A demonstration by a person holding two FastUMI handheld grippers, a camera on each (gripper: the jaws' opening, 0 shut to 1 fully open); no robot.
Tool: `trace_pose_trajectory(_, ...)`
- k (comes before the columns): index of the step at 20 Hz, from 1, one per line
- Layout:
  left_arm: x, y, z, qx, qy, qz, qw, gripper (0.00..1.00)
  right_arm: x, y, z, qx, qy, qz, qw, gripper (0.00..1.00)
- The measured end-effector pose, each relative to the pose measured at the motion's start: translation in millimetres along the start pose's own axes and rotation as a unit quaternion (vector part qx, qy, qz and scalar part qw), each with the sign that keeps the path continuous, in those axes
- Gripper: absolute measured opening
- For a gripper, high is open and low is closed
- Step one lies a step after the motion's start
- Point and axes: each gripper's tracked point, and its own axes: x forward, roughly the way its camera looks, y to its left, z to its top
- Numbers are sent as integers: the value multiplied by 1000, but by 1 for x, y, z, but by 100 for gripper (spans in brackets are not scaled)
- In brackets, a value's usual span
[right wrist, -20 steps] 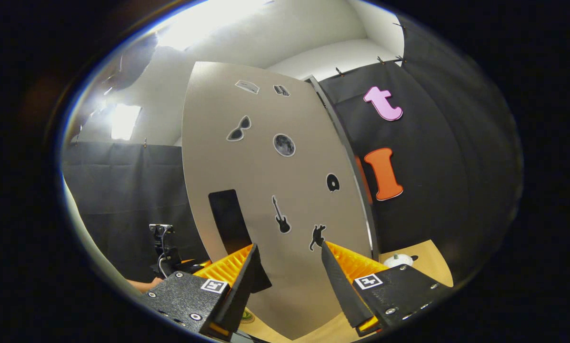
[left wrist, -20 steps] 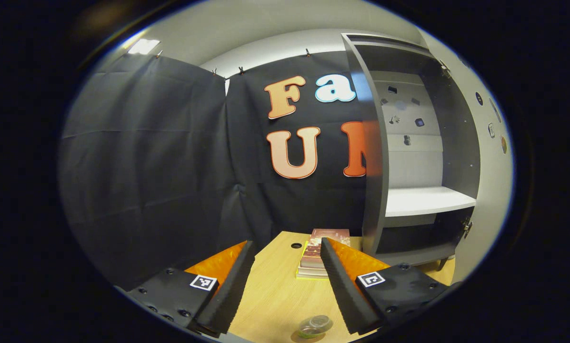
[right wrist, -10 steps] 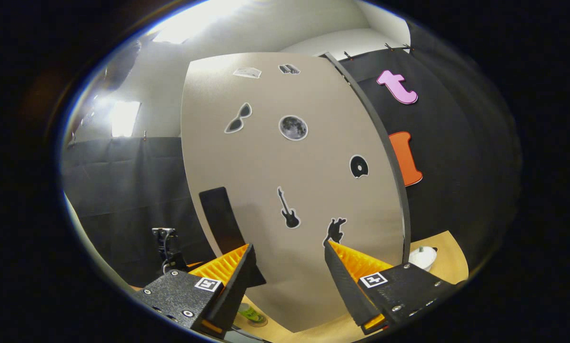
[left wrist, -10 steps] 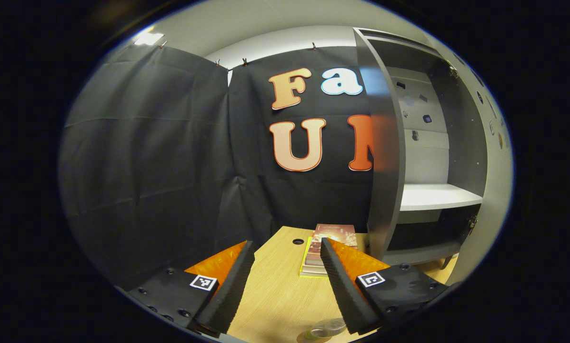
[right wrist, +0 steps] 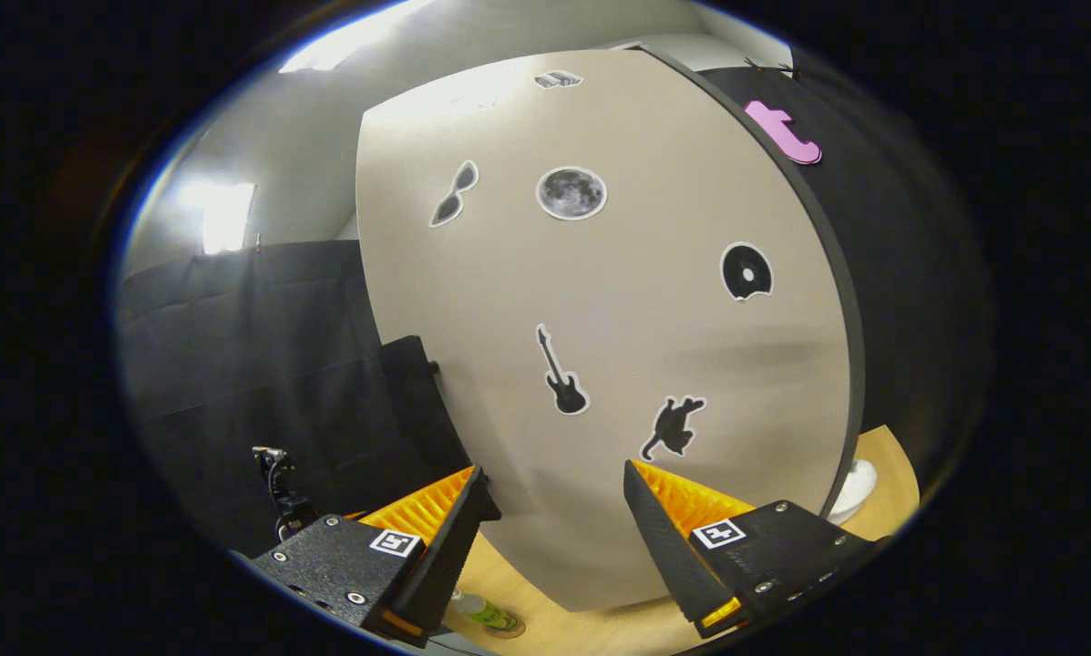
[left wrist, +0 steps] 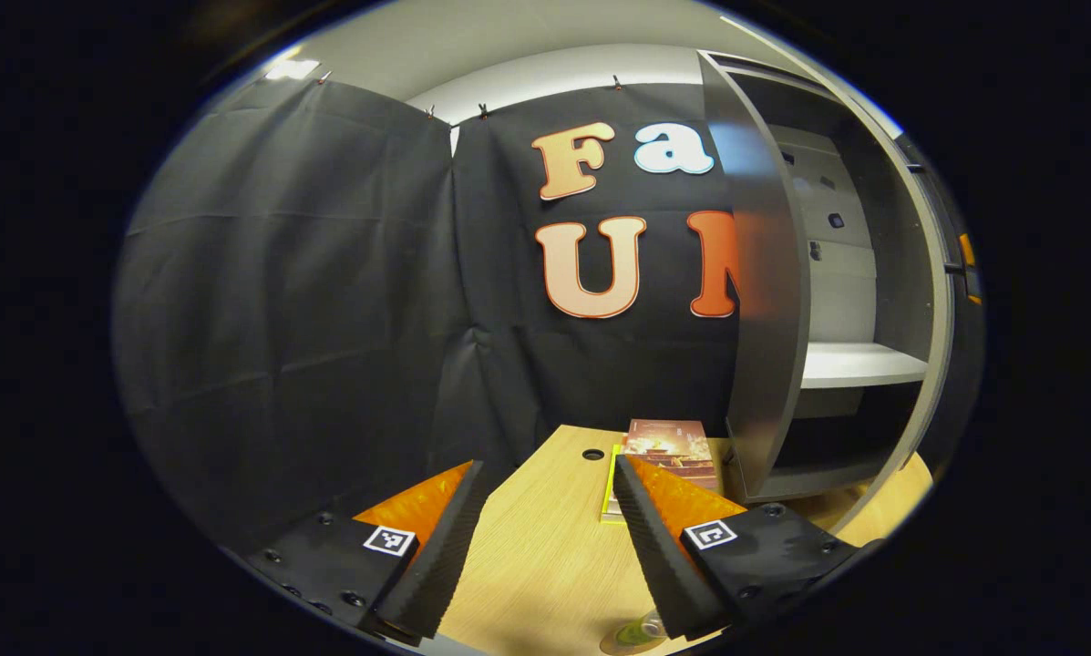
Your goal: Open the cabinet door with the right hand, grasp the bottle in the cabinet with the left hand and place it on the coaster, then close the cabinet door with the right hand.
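Looking along my left gripper (left wrist: pixel 545 538), the fingers are spread wide with nothing between them, hanging over the wooden bench (left wrist: pixel 545 565). Down at the near edge of the bench, just by the right finger, I can see the bottle (left wrist: pixel 641 629) sitting on the coaster (left wrist: pixel 620 645), though it's mostly cut off, so I can't tell much more than a greenish clear shape on a round brownish disc. Further back there's a small stack of books (left wrist: pixel 668 446) near the far edge of the bench, next to a round cable hole (left wrist: pixel 592 454). Right beside the books stands the grey cabinet (left wrist: pixel 764 364), and from this angle I'm peeking into it: a white shelf (left wrist: pixel 859 364) halfway up, dark interior below.

My right gripper (right wrist: pixel 554 538) is also wide, holding nothing, and pointed pretty much straight at the outer face of the cabinet door (right wrist: pixel 618 346). That door is beige and covered in stickers: sunglasses, a moon, a record, a guitar, a cat. It's close in front of the fingers, but I can't tell if either finger touches it. In the right gripper view the bottle (right wrist: pixel 481 609) and coaster (right wrist: pixel 499 625) show low down just past the left finger, near the door's bottom edge, and a white round object (right wrist: pixel 850 487) sits on the bench to the right of the door
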Motion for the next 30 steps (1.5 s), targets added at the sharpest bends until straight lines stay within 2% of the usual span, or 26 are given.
trace_pose_trajectory(3,4,17,-3,0,2,11,1000,92,6,1,2,-22,-7,-10,1000,93)
trace_pose_trajectory(6,6,27,0,1,-5,19,1000,92,13,18,6,-29,-20,9,999,93)
trace_pose_trajectory(9,8,27,9,1,-12,18,1000,92,16,18,8,-56,-26,-9,998,93)
trace_pose_trajectory(10,8,27,12,1,-15,16,1000,94,17,19,8,-63,-26,-15,998,93)
trace_pose_trajectory(11,7,25,17,1,-20,12,1000,92,18,19,8,-71,-27,-23,997,93)
trace_pose_trajectory(13,7,16,23,-2,-30,-1,1000,94,22,20,9,-89,-31,-37,995,93)
trace_pose_trajectory(14,7,13,21,-3,-29,-7,1000,91,23,20,9,-94,-33,-43,994,93)
trace_pose_trajectory(19,-2,-11,28,-2,-37,-35,999,94,28,20,8,-113,-39,-72,990,93)
trace_pose_trajectory(20,-3,-18,31,-9,-41,-48,998,91,26,20,8,-118,-38,-78,989,93)
trace_pose_trajectory(22,-6,-23,33,-19,-40,-58,997,91,23,23,9,-123,-42,-83,988,93)
trace_pose_trajectory(23,-7,-24,38,-20,-42,-59,997,95,22,25,10,-128,-46,-82,987,93)
trace_pose_trajectory(27,-16,-43,63,-47,-46,-94,993,87,-7,14,18,-158,-55,-106,980,93)
trace_pose_trajectory(29,-25,-54,85,-55,-60,-111,990,89,-32,10,21,-167,-63,-114,977,93)
trace_pose_trajectory(30,-27,-59,92,-54,-67,-117,989,86,-45,6,21,-176,-66,-121,975,93)
